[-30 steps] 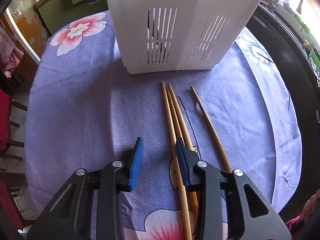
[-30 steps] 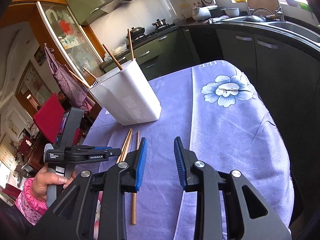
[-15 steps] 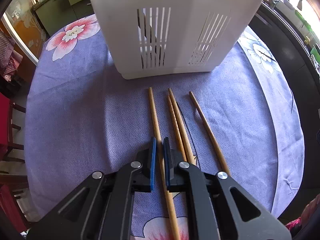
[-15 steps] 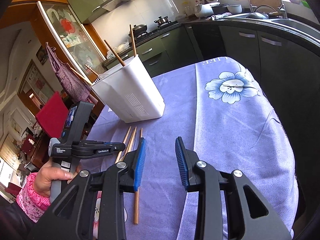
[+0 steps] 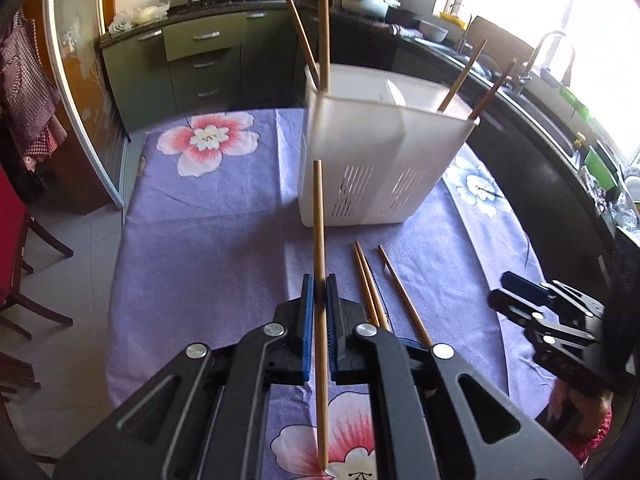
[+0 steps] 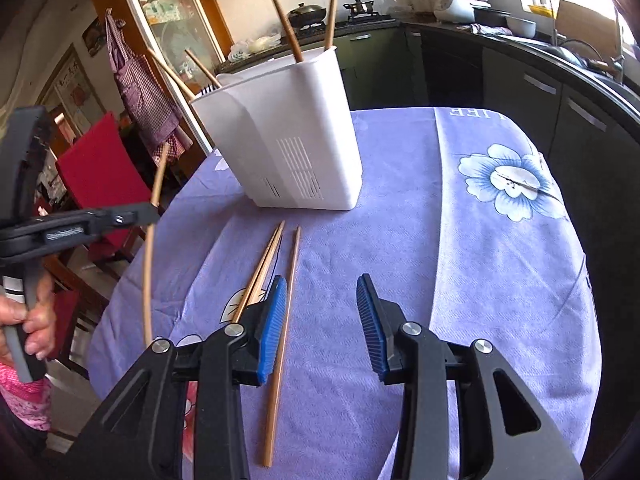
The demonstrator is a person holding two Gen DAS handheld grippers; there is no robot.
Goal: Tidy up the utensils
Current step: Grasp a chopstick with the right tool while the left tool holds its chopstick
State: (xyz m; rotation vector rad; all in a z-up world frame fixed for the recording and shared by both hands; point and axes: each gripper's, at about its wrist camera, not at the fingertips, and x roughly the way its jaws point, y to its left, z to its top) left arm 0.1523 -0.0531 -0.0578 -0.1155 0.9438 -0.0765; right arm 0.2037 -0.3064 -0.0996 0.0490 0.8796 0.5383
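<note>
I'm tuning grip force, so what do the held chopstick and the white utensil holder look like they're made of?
The chopstick in the left gripper looks like bamboo or light wood: tan, matte, faint grain. The white utensil holder looks like molded plastic: smooth, slightly translucent walls with cut vent slots. The right gripper is open, holding nothing.

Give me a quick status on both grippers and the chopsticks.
Left gripper shut on one chopstick, lifted. Right gripper open, empty. Three chopsticks on cloth before white holder. Path clear.

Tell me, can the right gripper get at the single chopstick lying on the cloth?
Probably yes. The right gripper is open just above the single chopstick, which lies apart from the pair; nothing covers it.
</note>
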